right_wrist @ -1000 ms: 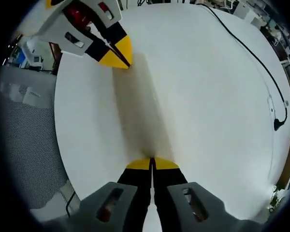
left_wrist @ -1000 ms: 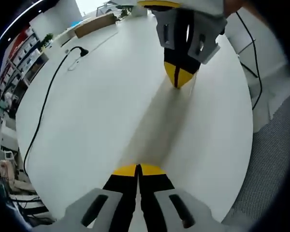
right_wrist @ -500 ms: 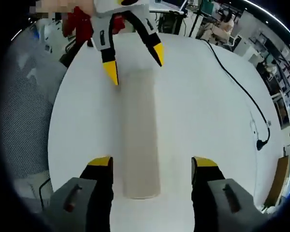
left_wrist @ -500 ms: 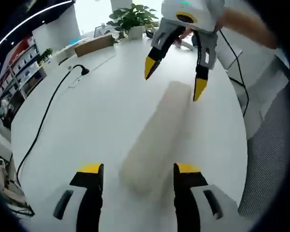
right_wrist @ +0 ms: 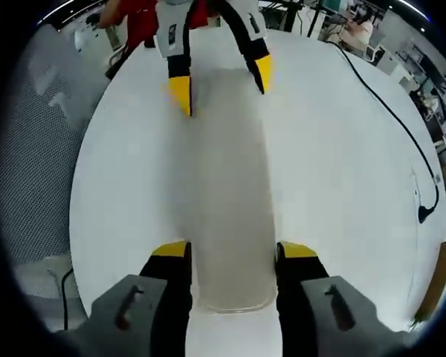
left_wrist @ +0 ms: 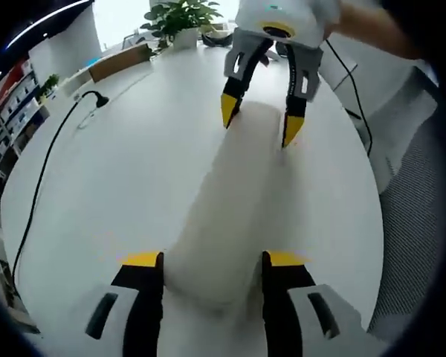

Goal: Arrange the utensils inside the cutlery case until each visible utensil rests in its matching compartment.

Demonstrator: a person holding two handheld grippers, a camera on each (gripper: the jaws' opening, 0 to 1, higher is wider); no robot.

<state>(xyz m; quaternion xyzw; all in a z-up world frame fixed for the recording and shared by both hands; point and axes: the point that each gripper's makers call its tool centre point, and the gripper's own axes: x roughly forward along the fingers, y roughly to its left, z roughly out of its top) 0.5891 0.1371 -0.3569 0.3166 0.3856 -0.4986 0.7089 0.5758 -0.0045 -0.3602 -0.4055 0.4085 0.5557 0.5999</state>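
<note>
One long cutlery case (left_wrist: 230,201) is lying on the worktop (left_wrist: 119,186), with two grippers, left (left_wrist: 206,260) and right (right_wrist: 227,251), straddling its ends. One black cable (left_wrist: 41,175) is trailing beside the case; one potted plant (left_wrist: 180,15) is standing beyond it.

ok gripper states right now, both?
Left gripper: open, jaws either side of the near end of the long white case.
Right gripper: open, jaws straddling the case's other end.

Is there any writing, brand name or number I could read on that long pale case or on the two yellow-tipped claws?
None can be read.
The long pale case looks plain and blurred, with no print visible.
The left gripper and right gripper show no legible marking.
The shelves in the background are too small and blurred to read.
</note>
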